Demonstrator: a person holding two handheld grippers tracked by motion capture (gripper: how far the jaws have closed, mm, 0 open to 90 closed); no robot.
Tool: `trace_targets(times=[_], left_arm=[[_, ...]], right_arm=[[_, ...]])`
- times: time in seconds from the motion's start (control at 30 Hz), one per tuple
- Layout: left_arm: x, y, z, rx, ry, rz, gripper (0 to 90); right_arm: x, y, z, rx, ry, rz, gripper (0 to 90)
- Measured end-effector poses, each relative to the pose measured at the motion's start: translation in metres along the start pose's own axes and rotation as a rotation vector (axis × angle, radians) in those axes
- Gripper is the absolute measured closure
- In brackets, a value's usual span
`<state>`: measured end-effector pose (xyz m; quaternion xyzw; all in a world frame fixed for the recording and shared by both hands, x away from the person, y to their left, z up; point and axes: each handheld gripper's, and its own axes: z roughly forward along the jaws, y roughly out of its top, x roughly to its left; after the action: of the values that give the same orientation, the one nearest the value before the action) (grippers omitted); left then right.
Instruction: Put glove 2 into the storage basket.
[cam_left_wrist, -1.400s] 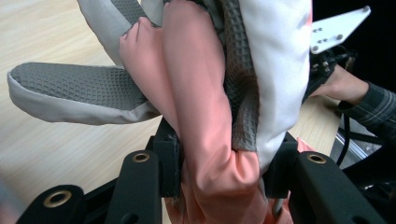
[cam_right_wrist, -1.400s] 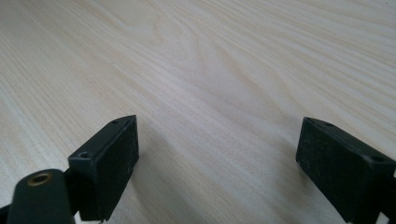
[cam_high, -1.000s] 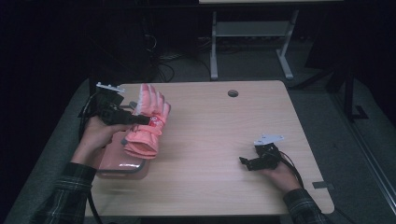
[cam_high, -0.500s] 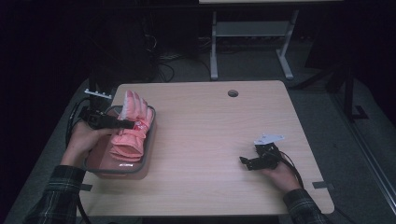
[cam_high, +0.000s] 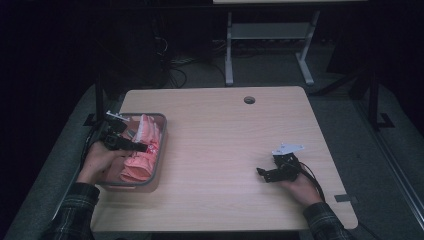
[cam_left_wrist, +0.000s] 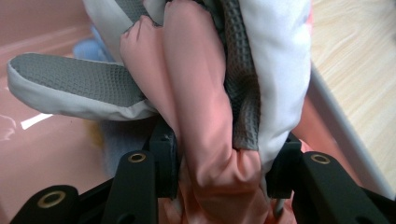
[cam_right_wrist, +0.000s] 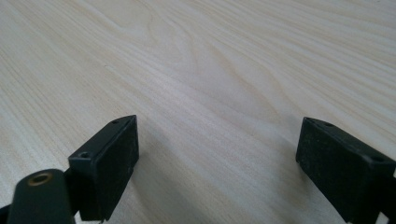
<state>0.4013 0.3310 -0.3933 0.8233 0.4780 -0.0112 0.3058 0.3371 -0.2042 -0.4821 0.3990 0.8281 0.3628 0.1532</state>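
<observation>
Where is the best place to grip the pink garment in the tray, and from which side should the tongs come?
Grip the bunched pink fold of the garment, where the left tongs already pinch it, coming from above over the tray rim. The cloth is soft and gathered thick there, so it probably fills the jaws; the loose grey mesh flap would likely slip.

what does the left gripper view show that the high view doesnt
Only the left gripper view gives the close detail: grey textured patches and white trim on the pink glove, bunched between the left gripper pads. Only the high view takes in the wooden table, the open right gripper resting on it, and both forearms. Both share the pink glove, the left gripper closed on it, and the grey-rimmed bin it hangs in.
</observation>
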Motion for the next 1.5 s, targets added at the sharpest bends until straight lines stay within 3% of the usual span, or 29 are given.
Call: trace_targets(times=[0.2,0.37,0.47,0.63,0.93,1.07,1.2,1.5], left_arm=[[0.006,-0.007,0.005,-0.003,-0.006,-0.009,53.9],[0.009,-0.007,0.003,-0.027,-0.027,-0.036,42.0],[0.008,-0.007,-0.001,-0.031,-0.021,-0.020,30.9],[0.004,-0.004,-0.012,-0.048,0.026,0.013,17.5],[-0.008,0.000,-0.039,-0.133,0.052,0.048,15.0],[-0.018,0.003,-0.052,-0.176,0.063,0.067,15.0],[-0.032,0.010,-0.060,-0.224,0.049,0.100,15.1],[-0.075,0.025,-0.046,-0.251,-0.007,0.187,15.1]], right_arm=[[0.000,0.000,0.000,0.000,-0.003,0.003,12.7],[0.000,0.000,0.000,0.000,-0.006,0.006,12.7],[0.000,0.000,0.001,0.000,-0.005,0.006,12.6],[0.000,0.000,0.001,0.000,-0.005,0.005,12.6],[0.000,0.000,0.001,0.000,-0.006,0.005,12.6],[0.000,0.000,0.001,0.000,-0.006,0.006,12.6],[0.000,0.000,0.001,0.000,-0.006,0.005,12.6],[0.000,0.000,0.001,-0.001,-0.006,0.006,12.6]])
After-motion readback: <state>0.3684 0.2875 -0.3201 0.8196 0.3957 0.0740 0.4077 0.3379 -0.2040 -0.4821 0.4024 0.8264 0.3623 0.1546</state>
